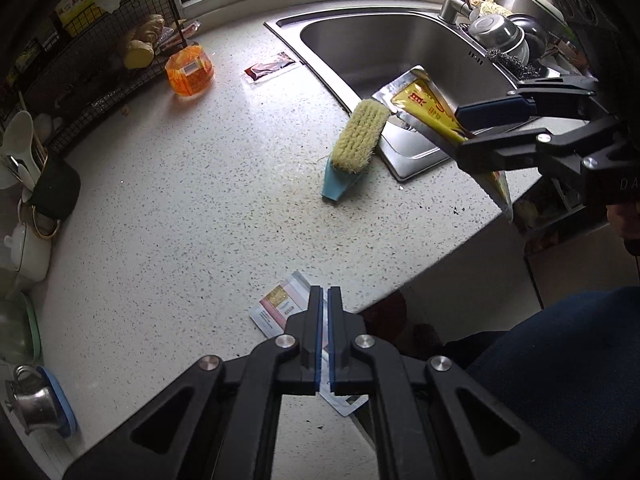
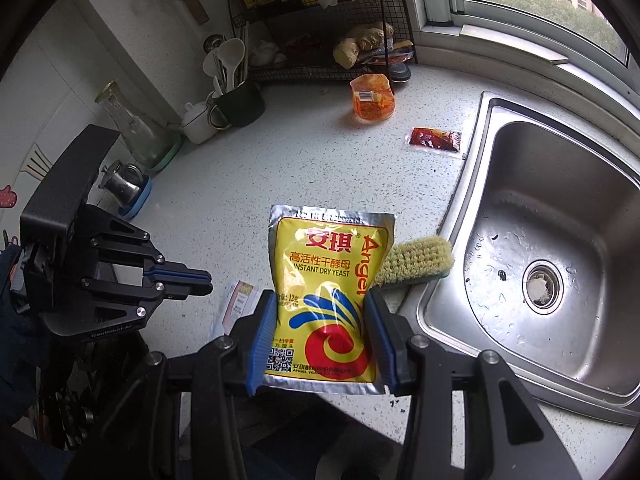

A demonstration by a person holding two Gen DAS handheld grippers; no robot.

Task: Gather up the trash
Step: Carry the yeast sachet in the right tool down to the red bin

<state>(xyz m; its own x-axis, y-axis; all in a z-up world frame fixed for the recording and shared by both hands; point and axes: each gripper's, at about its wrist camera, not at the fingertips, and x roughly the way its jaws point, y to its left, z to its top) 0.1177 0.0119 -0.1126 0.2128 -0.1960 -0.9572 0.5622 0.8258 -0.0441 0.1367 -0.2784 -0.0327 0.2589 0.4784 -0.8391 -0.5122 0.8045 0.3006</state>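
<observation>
My right gripper [image 2: 320, 295] is shut on a yellow instant dry yeast packet [image 2: 324, 264], pinching its lower half from both sides above the counter. The left wrist view shows that gripper [image 1: 460, 133] and packet [image 1: 420, 100] at the right, over the sink's corner. My left gripper [image 1: 325, 290] is shut, and I see nothing between its pads. It hangs over a white and pink packet [image 1: 276, 306] lying flat at the counter's front edge. The left gripper [image 2: 208, 278] and this packet [image 2: 240, 300] also show in the right wrist view. A red sauce sachet [image 1: 272, 68] lies beside the sink.
A yellow-bristled brush [image 1: 358, 136] lies at the corner of the steel sink [image 1: 400, 48]. An orange plastic pack [image 1: 190, 70] sits before a black wire rack [image 1: 100, 60]. A dark mug with utensils [image 1: 54, 188], a teapot and a glass carafe line the left wall.
</observation>
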